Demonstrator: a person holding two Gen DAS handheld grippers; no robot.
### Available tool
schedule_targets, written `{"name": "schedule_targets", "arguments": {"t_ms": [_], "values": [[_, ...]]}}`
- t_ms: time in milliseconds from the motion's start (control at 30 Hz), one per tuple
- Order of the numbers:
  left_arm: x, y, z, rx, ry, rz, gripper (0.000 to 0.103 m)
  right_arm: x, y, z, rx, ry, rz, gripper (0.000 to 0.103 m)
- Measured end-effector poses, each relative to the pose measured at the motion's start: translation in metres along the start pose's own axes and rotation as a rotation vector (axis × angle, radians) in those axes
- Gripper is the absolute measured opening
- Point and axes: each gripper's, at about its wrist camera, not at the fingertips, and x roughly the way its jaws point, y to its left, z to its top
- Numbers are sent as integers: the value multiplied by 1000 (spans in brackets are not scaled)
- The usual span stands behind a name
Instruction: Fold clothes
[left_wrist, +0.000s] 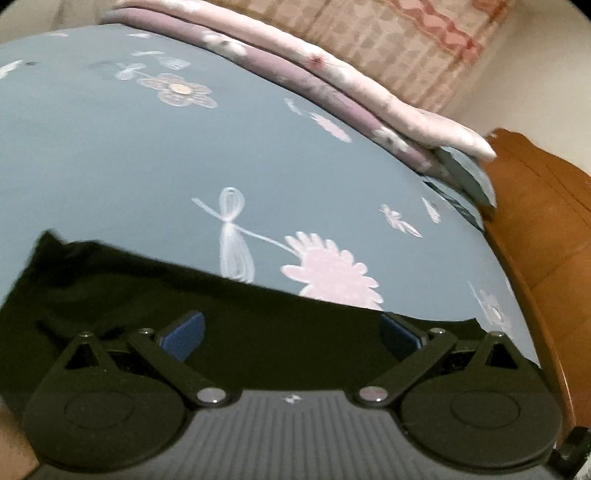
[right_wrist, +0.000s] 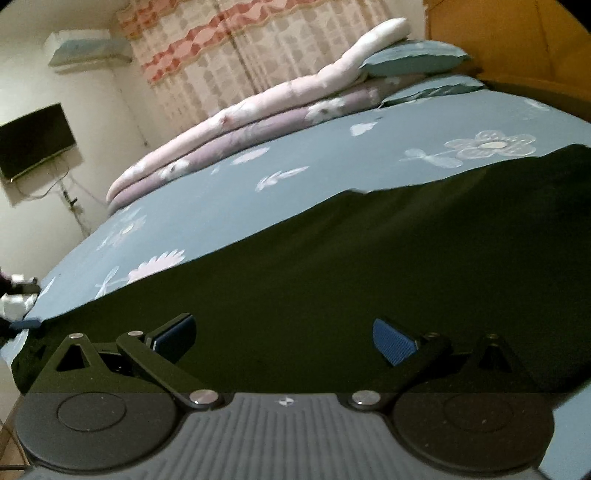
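Two wrist views over a bed during a clothes-folding task. A black garment (right_wrist: 351, 266) lies spread flat on the blue flower-printed bedsheet (left_wrist: 110, 147), near the edge of the bed closest to the cameras; in the right wrist view it runs as a broad dark band across the frame, and in the left wrist view one end of it (left_wrist: 147, 288) fills the lower part of the picture. Its surface is too dark to show seams, sleeves or any fold line, so the kind of garment cannot be told. The left gripper (left_wrist: 291, 332) is spread wide, both blue pads over the cloth and nothing between them; the right gripper (right_wrist: 284, 339) is likewise wide apart and empty. Whether either one touches the fabric cannot be told. A folded pink and lilac quilt (right_wrist: 240, 118) lies along the far side of the bed, well apart from the garment, with a wooden headboard (left_wrist: 546, 229) at one end. Judged from this layout, the garment is laid out but no fold is visible: gripping an edge and every fold appear to remain.
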Motion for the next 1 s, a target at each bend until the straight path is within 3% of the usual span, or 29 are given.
{"name": "schedule_targets", "arguments": {"t_ms": [100, 233, 267, 500, 667, 833, 900, 1000], "values": [[27, 2, 8, 28, 26, -3, 100, 6, 16, -4, -56, 13, 3, 103], [60, 26, 6, -45, 75, 25, 100, 12, 29, -9, -117, 42, -21, 103], [61, 28, 3, -46, 57, 9, 101, 13, 31, -11, -125, 48, -32, 103], [54, 41, -11, -59, -11, -85, 102, 19, 36, -14, -142, 61, -51, 103], [54, 57, -11, -142, -45, -161, 102, 21, 36, -14, -147, 58, -57, 103], [50, 61, -3, -149, 4, -178, 102, 22, 39, -15, -142, 50, -71, 103], [37, 59, 3, -171, 29, -169, 102, 21, 39, -15, -127, 44, -68, 103], [-9, 60, 4, -122, -39, -204, 102, 18, 38, -16, -96, 33, -56, 103]]}}
